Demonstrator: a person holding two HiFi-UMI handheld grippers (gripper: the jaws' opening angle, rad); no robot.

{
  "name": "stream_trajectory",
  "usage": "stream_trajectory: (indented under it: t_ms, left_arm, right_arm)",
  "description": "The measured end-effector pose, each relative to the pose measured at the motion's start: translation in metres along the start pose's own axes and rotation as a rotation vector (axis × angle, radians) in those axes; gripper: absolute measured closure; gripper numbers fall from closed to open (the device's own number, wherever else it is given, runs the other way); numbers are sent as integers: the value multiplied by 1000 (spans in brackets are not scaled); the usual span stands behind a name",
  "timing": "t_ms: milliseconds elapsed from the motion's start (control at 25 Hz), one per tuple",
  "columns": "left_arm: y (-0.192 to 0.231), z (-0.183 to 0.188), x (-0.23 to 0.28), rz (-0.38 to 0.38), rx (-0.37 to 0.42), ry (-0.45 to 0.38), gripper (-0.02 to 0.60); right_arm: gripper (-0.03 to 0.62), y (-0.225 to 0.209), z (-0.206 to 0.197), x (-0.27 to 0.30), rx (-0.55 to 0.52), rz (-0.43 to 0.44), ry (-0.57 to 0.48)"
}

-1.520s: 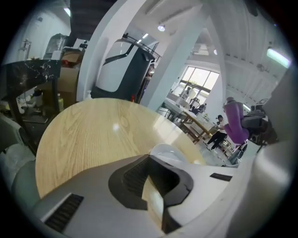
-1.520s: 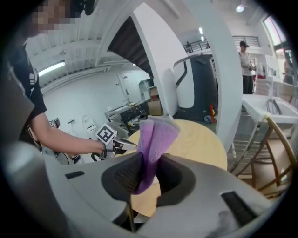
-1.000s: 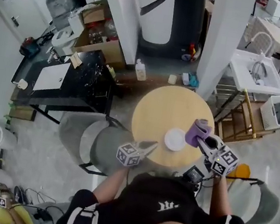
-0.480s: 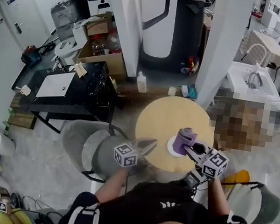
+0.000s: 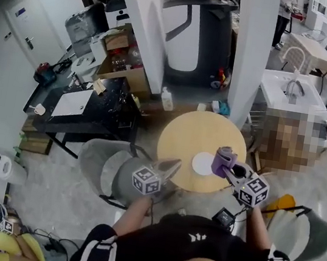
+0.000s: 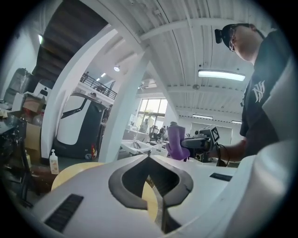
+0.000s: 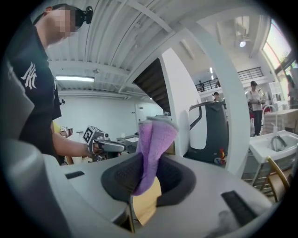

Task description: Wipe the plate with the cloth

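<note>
While one small white round plate (image 5: 202, 163) lies flat on the near half of the round pale wooden counter (image 5: 191, 128), one purple terry cloth (image 5: 223, 160) is held just to its right. From the head view the cloth overlaps the plate's right rim; whether the two touch cannot be told.

Two tools are in view, one in each of the person's hands. The right tool (image 5: 230, 166) has its jaws clamped on the lower part of the cloth, so the folded fabric stands up out of them. It points far and left across the counter. The left tool (image 5: 175, 163) sits over the counter's near-left edge, apart from the plate, so the plate lies between it and the cloth. Its jaws are pressed together with nothing in them.

Farther out, two white pillars (image 5: 143, 31) rise beyond the counter's far side, and a grey chair (image 5: 99, 166) stands at the counter's near left.
</note>
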State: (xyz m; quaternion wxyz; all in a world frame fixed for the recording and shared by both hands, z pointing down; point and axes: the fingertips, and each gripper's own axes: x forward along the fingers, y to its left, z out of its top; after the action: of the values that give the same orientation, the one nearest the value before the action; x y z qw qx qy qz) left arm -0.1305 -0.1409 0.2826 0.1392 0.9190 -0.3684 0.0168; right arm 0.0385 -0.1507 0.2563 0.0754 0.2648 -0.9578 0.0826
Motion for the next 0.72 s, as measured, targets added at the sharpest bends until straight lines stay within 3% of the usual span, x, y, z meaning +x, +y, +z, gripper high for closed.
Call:
stream_trajectory:
  t_ms: [240,400,600,720]
  left_arm:
    - [-70,-29,1,-21,-27,23,568]
    - [-100,-35,-20,20,-28,21,568]
    - [-119,-48,-37,76,-47,31,568]
    - [-136,-59,-39,70,-46,52,568]
  right_arm:
    - [517,26,-24,-61,78,82,-38]
    - [522,35,-41,-85,106,50,-56]
    - [530,54,-47,-96,41,76,-41]
    - [530,61,-49,-106,9,91,-59]
